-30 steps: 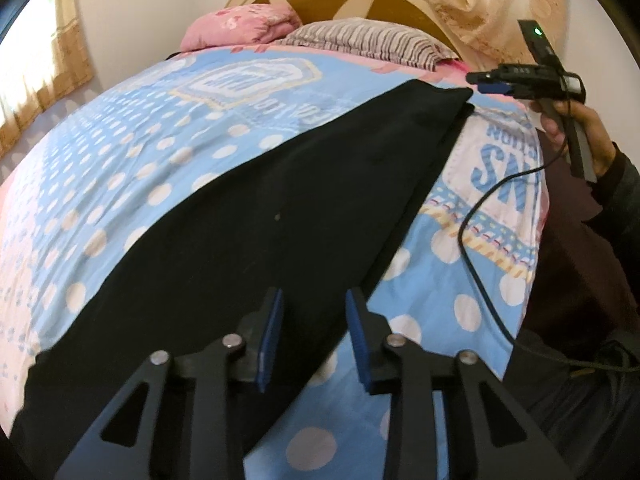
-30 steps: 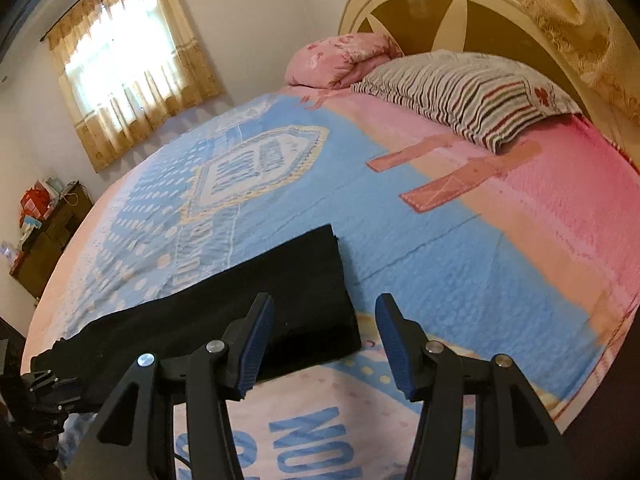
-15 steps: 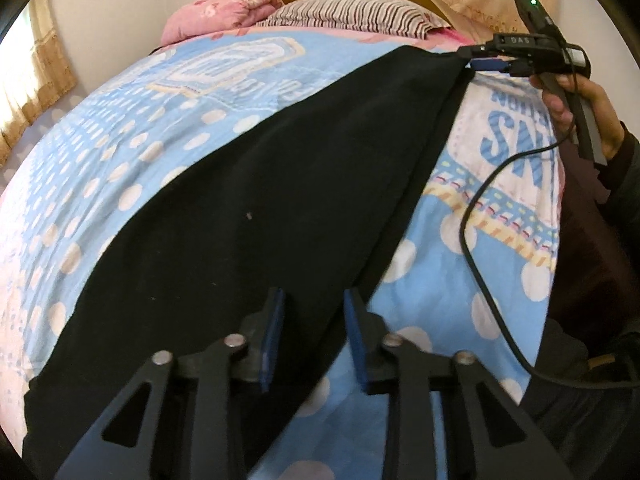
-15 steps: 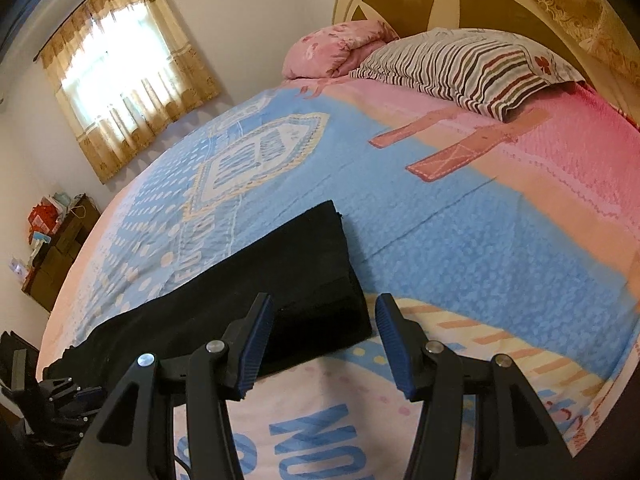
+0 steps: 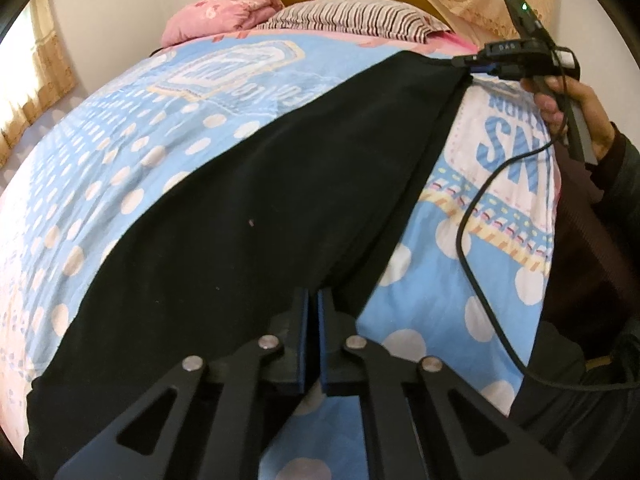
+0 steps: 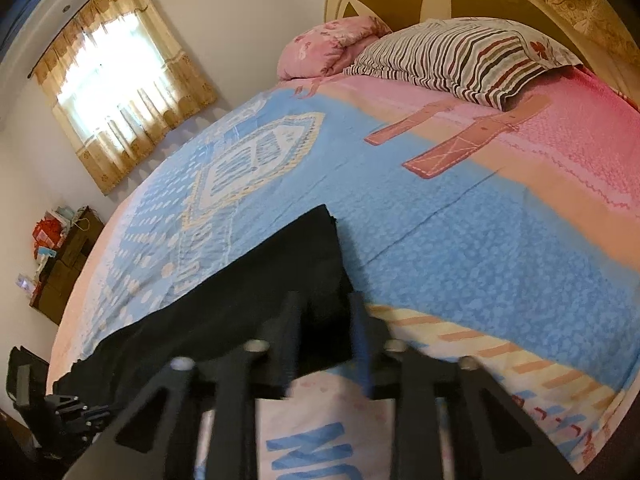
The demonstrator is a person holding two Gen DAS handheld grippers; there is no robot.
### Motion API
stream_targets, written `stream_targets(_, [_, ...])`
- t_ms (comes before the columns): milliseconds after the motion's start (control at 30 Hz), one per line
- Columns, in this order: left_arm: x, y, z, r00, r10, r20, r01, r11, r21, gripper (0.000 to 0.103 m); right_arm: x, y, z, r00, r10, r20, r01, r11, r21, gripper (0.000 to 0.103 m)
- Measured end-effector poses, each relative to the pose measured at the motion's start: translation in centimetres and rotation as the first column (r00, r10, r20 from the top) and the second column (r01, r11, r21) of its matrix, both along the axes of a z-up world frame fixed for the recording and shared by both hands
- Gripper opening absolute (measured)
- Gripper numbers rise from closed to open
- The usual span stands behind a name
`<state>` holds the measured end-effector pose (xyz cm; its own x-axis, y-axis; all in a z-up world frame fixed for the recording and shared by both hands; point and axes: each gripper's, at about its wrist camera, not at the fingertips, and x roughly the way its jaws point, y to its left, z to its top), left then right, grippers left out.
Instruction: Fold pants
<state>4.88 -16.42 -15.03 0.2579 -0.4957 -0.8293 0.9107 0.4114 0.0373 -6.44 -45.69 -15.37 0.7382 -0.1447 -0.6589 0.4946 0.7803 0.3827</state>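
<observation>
The bed [image 5: 100, 208] carries the work; its printed sheet fills both views. The pants [image 5: 248, 216] lie flat on it, a long black strip running from the near edge toward the pillows [image 6: 452, 64], already doubled leg on leg by the look of the lengthwise seam.

Step in hand, as judged: gripping both ends before the crosswise fold.

Left tongs [image 5: 313, 312]: blue pads drawn nearly together at the near edge of the pants, with only a thin slit between them. Cloth appears pinched there, though black on black makes the bite hard to confirm.

Right tongs [image 6: 323, 332]: jaws partly apart, straddling the far end corner of the pants. The view is motion-blurred, so whether the pads touch cloth cannot be told.

Next move, as judged: the right tongs need to close on that corner through both layers, then both ends lift together so one is carried over the other.

Obscured: the waistband or hem detail, the pants' left extent past the frame edge, and the layers under the top one.
</observation>
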Motion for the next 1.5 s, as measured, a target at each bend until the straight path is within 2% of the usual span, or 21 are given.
stream_targets(67, [0.0, 0.4, 0.6, 1.000, -0.005, -0.015, 0.005, 1.000, -0.027, 0.003, 0.0, -0.1, 0.1, 1.000, 0.002, 0.013, -0.002, 1.000, 0.009, 0.012])
stream_targets(267, [0.1, 2.1, 3.1, 0.999, -0.020, -0.045, 0.015, 0.995, -0.103, 0.003, -0.8, 0.9, 1.9, 0.998, 0.028, 0.053, -0.026, 0.999, -0.036, 0.010])
stream_targets(533, [-0.2, 0.8, -0.3, 0.998, -0.018, -0.064, 0.016, 0.999, -0.033, 0.005, -1.1, -0.2, -0.5, 1.000, 0.001, 0.007, -0.001, 1.000, -0.012, 0.011])
stream_targets(567, [-0.2, 0.9, -0.5, 0.998, -0.015, -0.065, 0.013, 1.000, -0.027, 0.008, -1.3, -0.4, -0.5, 1.000, -0.004, 0.018, 0.004, 1.000, -0.001, 0.013])
stream_targets(600, [-0.2, 0.8, -0.8, 0.998, -0.008, -0.060, 0.007, 1.000, -0.014, 0.011, -1.5, -0.5, -0.5, 1.000, -0.011, 0.025, 0.011, 1.000, 0.007, 0.024])
stream_targets(667, [-0.2, 1.0, -0.7, 0.998, -0.008, -0.055, 0.007, 1.000, -0.017, 0.011, -2.0, -0.7, -0.1, 0.999, -0.045, 0.020, 0.045, 0.999, -0.009, 0.044])
stream_targets(767, [-0.6, 1.6, 0.2, 1.000, -0.008, -0.025, 0.008, 1.000, -0.017, 0.013, -3.1, -0.4, 1.5, 0.992, -0.121, 0.025, 0.122, 0.988, -0.090, 0.045])
stream_targets(800, [-0.7, 2.3, 0.8, 1.000, -0.006, -0.011, 0.006, 1.000, -0.030, 0.018, -3.3, 0.2, 2.4, 0.992, -0.123, 0.033, 0.126, 0.984, -0.129, 0.045])
stream_targets(867, [-0.9, 3.7, 1.6, 1.000, 0.010, 0.022, -0.009, 0.999, -0.046, 0.034, -3.0, 2.0, 3.9, 0.996, -0.070, 0.052, 0.079, 0.979, -0.187, 0.045])
stream_targets(900, [-0.9, 4.5, 2.0, 0.999, 0.025, 0.043, -0.023, 0.998, -0.051, 0.045, -2.6, 2.8, 4.4, 0.998, -0.033, 0.054, 0.044, 0.979, -0.199, 0.045])
stream_targets(933, [-0.8, 5.6, 2.4, 0.997, 0.050, 0.064, -0.047, 0.998, -0.053, 0.051, -1.8, 4.1, 4.7, 0.998, 0.028, 0.050, -0.017, 0.978, -0.206, 0.045])
stream_targets(1033, [0.6, 8.9, 3.1, 0.987, 0.138, 0.084, -0.133, 0.989, -0.062, 0.052, 0.1, 6.8, 4.7, 0.986, 0.163, 0.030, -0.154, 0.967, -0.201, 0.045])
stream_targets(1100, [1.9, 12.0, 3.6, 0.970, 0.229, 0.080, -0.222, 0.971, -0.087, 0.051, 1.6, 9.1, 4.1, 0.970, 0.243, 0.014, -0.237, 0.955, -0.178, 0.045])
stream_targets(1167, [2.6, 13.7, 3.4, 0.961, 0.270, 0.060, -0.264, 0.960, -0.097, 0.051, 2.8, 11.5, 3.5, 0.946, 0.324, 0.009, -0.319, 0.934, -0.159, 0.045])
stream_targets(1233, [3.1, 14.1, 2.6, 0.955, 0.291, 0.064, -0.286, 0.955, -0.075, 0.051, 4.3, 14.6, 2.9, 0.905, 0.426, -0.011, -0.422, 0.893, -0.157, 0.045])
stream_targets(1300, [3.3, 14.0, 1.6, 0.948, 0.311, 0.074, -0.307, 0.950, -0.058, 0.051, 6.2, 18.4, 2.1, 0.839, 0.543, -0.032, -0.542, 0.829, -0.136, 0.045])
stream_targets(1333, [3.9, 14.2, 0.8, 0.941, 0.330, 0.073, -0.327, 0.944, -0.044, 0.051, 7.0, 20.4, 1.7, 0.794, 0.606, -0.041, -0.606, 0.787, -0.118, 0.045])
stream_targets(1500, [5.2, 16.1, -1.1, 0.914, 0.404, 0.030, -0.403, 0.915, -0.028, 0.053, 9.3, 27.9, -1.3, 0.633, 0.763, -0.126, -0.774, 0.628, -0.082, 0.045])
